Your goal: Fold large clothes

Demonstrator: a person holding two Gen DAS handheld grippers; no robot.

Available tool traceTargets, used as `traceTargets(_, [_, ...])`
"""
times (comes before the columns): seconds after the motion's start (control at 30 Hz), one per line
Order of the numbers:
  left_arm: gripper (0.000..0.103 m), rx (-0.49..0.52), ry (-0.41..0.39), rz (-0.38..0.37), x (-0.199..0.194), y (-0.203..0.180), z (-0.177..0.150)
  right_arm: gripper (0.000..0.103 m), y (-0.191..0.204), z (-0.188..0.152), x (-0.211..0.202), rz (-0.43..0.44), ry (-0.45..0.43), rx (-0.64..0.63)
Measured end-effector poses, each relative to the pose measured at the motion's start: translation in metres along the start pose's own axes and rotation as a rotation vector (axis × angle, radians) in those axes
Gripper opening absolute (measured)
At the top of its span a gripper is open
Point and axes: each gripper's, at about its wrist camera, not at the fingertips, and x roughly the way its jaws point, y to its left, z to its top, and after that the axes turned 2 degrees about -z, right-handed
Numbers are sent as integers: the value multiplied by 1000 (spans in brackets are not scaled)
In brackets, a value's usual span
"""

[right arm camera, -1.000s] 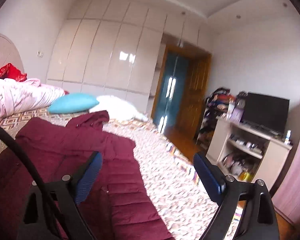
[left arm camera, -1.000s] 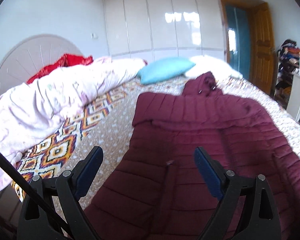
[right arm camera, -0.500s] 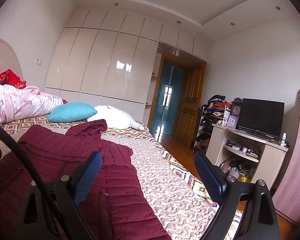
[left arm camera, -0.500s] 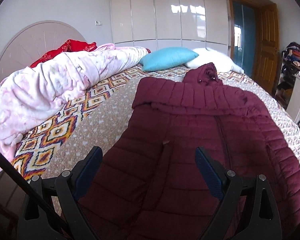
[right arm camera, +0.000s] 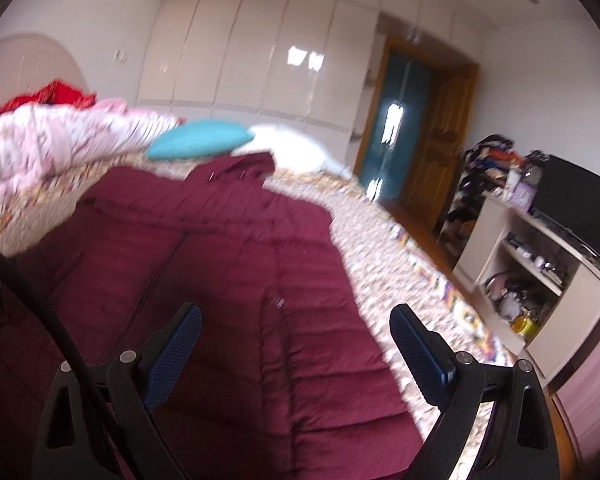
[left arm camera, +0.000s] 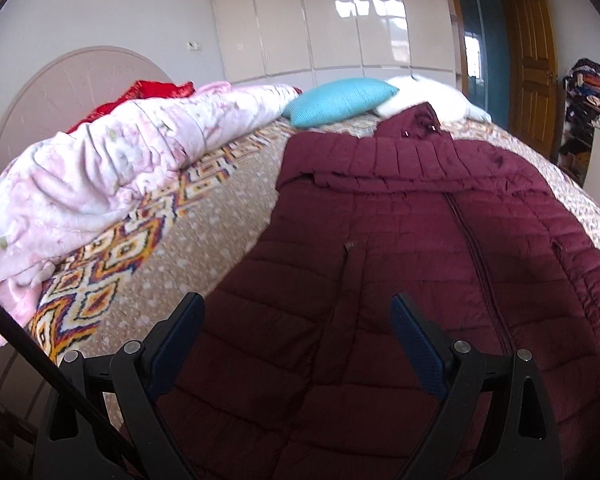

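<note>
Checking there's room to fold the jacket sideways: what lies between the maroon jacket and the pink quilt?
Only bare patterned bedspread lies between the maroon jacket and the pink quilt, clearest in the left wrist view.

The jacket (left arm camera: 400,240) is spread flat on the bed (left arm camera: 220,216) right in front of me, hood end farthest away. Duvet (left arm camera: 112,168) is bunched along the bed's left edge, pillows (left arm camera: 340,100) behind the hood, and a TV cabinet (right arm camera: 540,264) sits off to the right past the bed.
</note>
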Motion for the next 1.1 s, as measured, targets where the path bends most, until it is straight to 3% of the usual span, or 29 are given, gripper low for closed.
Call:
traceTargets(0.17, [92, 11, 132, -36, 24, -2, -7, 97, 19, -20, 24, 56, 142, -50])
traceTargets(0.4, [92, -49, 263, -85, 47, 5, -20, 97, 11, -42, 41, 96, 275, 0])
traceTargets(0.6, [92, -43, 285, -80, 49, 4, -22, 98, -5, -57, 40, 127, 311, 60])
traceTargets(1.0, [93, -4, 299, -39, 49, -1, -23, 98, -21, -68, 19, 95, 313, 55])
traceTargets(1.1, [94, 64, 296, -33, 50, -6, -25, 98, -27, -71, 15, 89, 324, 66])
